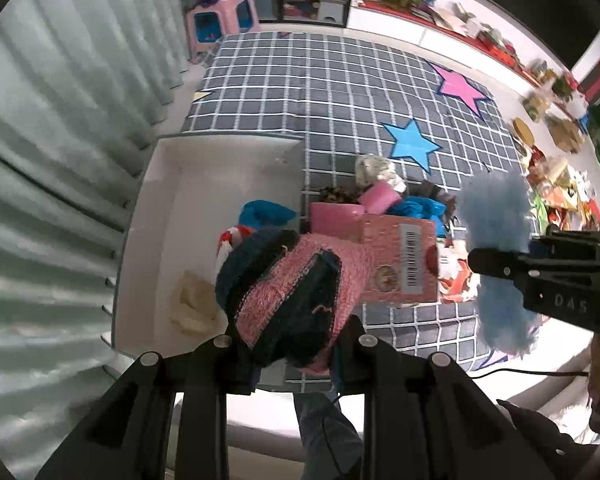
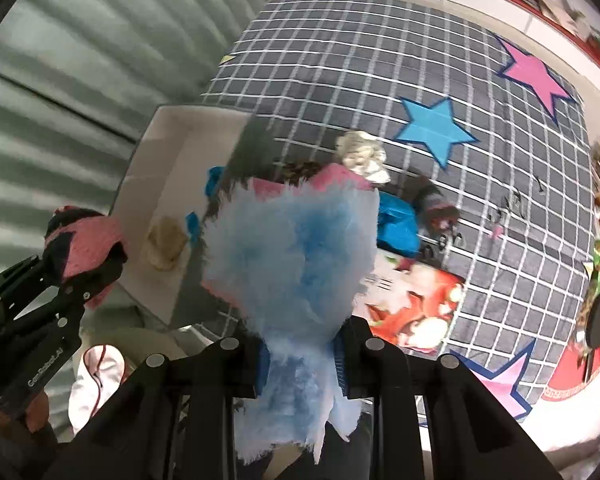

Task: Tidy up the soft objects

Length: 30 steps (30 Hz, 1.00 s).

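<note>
**Both grippers loaded above the white bin**

We hold the left gripper (image 1: pixel 296 356) pointing steeply down, its fingers pinching a knitted pink and navy piece (image 1: pixel 288 296), bunched into a thick wad that hangs above the near right edge of the white bin (image 1: pixel 160 216). In the right wrist view the same knit (image 2: pixel 88 248) shows at the left, clamped in the left gripper (image 2: pixel 80 280), beside the bin (image 2: pixel 168 128).

The right gripper (image 2: pixel 300 364) is pressed together on a fluffy light blue piece (image 2: pixel 296 264), whose pile spreads wide beyond the fingers and hides much of the floor behind it. From the left wrist view we see that blue fluff (image 1: pixel 496 240) to the right, gripped by the right gripper (image 1: pixel 500 264) above the mat.

Inside the bin lie a cream-coloured soft item (image 1: pixel 192 304) near its near wall, a blue fabric item (image 1: pixel 264 212) farther in, and a red and white item (image 1: pixel 232 240), partly hidden by the knit.

The bin stands on a grey grid-patterned mat (image 1: pixel 340 80) with a blue star (image 1: pixel 412 144) and a pink star (image 1: pixel 460 88). Just right of the bin is a pink box with a barcode label (image 1: pixel 400 264), and beyond it a heap of loose soft things: a pale floral bundle (image 1: pixel 374 168), a pink piece (image 1: pixel 380 198) and blue cloth (image 1: pixel 420 208). A pink stool (image 1: pixel 220 20) stands at the far left, beside a pleated curtain (image 1: pixel 60 120).
</note>
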Available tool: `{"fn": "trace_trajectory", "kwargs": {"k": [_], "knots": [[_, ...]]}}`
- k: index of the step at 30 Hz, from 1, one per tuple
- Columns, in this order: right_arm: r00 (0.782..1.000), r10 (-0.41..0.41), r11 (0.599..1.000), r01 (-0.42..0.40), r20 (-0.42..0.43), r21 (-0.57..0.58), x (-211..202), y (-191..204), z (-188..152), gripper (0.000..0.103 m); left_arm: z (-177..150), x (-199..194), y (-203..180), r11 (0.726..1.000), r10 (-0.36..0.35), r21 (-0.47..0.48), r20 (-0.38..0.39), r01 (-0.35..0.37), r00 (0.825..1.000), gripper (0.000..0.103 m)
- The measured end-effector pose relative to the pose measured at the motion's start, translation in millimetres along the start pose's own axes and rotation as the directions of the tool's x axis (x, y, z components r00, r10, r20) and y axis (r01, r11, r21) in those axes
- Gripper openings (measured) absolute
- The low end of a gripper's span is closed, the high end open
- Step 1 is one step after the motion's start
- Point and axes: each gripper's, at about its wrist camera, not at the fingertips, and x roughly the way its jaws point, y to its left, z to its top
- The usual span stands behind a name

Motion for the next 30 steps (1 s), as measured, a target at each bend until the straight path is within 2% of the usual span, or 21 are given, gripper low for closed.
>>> {"fn": "trace_trajectory", "kwargs": {"k": [8, 18, 30], "knots": [[1.000, 0.015, 0.995, -0.017, -0.015, -0.098, 7, 46, 17, 0.027, -15, 4, 43, 0.994, 0.034, -0.105, -0.006, -0.035, 0.999, 0.028], [0.998, 0.031, 0.978, -0.040, -0.048, -0.204, 25, 95, 42, 0.027, -27, 10, 90, 0.971, 0.065, -0.230, -0.019, -0.067, 0.998, 0.028], [0.995, 0.040, 0.959, -0.064, -0.093, -0.275, 48, 138, 65, 0.027, -26, 22, 122, 0.946, 0.073, -0.314, -0.043, -0.083, 0.996, 0.028]]}}
